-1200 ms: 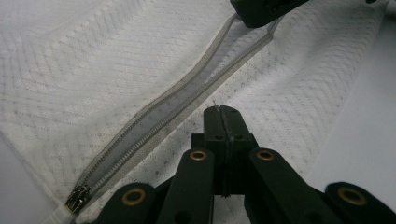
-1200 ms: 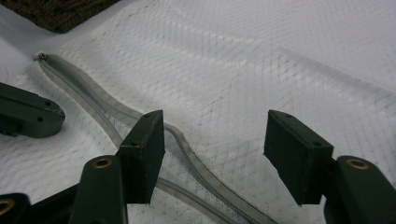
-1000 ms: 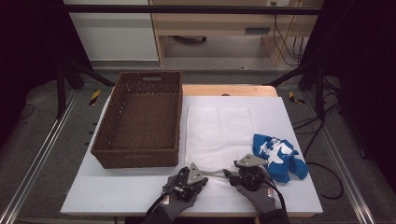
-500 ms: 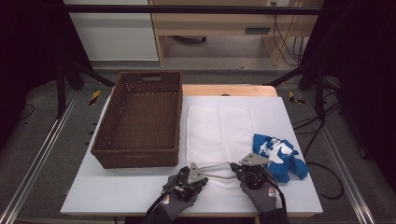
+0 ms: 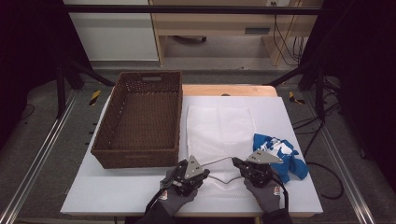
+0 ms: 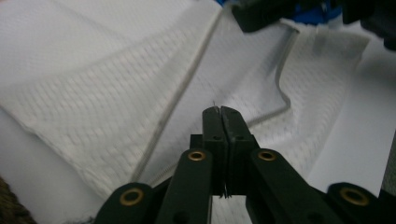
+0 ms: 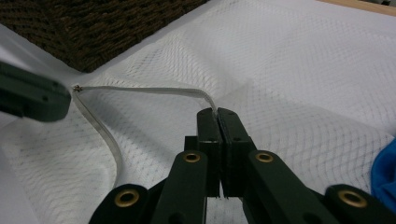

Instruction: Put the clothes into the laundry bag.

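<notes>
Centrally, a white mesh laundry bag point(image 5: 220, 140) lies flat on the white table point(image 5: 116, 191), its long axis running away from the person, its zippered near edge point(image 7: 140, 89) now raised between both tools. The right gripper point(image 5: 239, 164) has just closed on that edge; the left gripper point(image 5: 205, 173) is clamped on it too, so opening seems imminent. A brown wicker basket point(image 5: 140, 119) stands left, a blue cloth point(image 5: 280, 154) right.

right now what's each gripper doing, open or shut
left gripper: shut on the near edge of the white mesh laundry bag.
right gripper: shut on the same bag's grey zipper edge.
</notes>
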The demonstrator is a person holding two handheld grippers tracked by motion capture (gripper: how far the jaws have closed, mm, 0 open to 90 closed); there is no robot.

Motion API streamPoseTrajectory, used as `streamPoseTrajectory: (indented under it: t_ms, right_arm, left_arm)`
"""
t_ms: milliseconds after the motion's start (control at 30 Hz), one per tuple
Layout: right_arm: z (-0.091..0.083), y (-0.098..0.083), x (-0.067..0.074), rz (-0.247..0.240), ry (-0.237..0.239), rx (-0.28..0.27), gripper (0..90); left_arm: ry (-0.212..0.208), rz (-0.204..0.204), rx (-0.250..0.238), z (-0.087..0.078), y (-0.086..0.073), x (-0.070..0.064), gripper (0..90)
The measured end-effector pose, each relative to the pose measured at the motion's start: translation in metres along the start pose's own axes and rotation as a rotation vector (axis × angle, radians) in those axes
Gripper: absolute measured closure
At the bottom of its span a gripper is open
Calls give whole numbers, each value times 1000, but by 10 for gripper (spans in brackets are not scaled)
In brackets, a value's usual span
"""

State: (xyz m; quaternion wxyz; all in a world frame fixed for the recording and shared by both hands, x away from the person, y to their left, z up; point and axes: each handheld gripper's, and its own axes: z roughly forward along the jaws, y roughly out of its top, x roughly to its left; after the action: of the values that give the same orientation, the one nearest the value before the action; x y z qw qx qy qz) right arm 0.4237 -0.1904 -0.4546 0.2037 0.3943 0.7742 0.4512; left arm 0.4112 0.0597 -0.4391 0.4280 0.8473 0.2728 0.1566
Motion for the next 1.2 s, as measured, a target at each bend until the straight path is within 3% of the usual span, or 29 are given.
streamPoseTrajectory:
  t_ms: [133,233,267,367,467,533,633,867,933,967,1000,1067,1100,1200]
  right_arm:
    - [-1,1,0,-4,3,-5,889]
    - [-2,2,-1,-6,7,-14,889]
    - [-2,2,-1,-6,6,-13,889]
    - [-2,3,-1,-9,8,-12,889]
    - [-2,3,-1,-8,8,-10,888]
    - [-1,3,0,-11,12,-11,887]
    - [-1,3,0,-14,12,-11,884]
    - [1,3,1,-20,17,-3,882]
    - [1,3,2,-24,18,0,881]
    - [2,3,2,-25,20,3,871]
    - [2,2,2,-24,19,3,860]
    - [2,2,2,-22,16,2,832]
    - [1,2,2,-16,9,-7,731]
    - [-6,-1,0,7,7,-9,636]
  left_arm:
    - [31,5,7,5,13,5,793]
    - [27,-7,0,14,21,10,752]
    - [20,-1,0,18,23,9,687]
    - [5,16,21,30,29,7,635]
    - [2,30,37,40,31,4,629]
    - [3,32,36,44,33,4,647]
    - [7,35,44,51,34,6,761]
    - [-7,51,47,56,35,6,770]
    - [-7,53,52,57,35,6,795]
    - [-9,38,54,58,35,6,874]
    - [-11,36,52,58,35,6,880]
    - [-10,33,53,58,35,7,883]
    - [-7,24,51,57,35,8,887]
    - [-9,11,40,55,36,9,888]
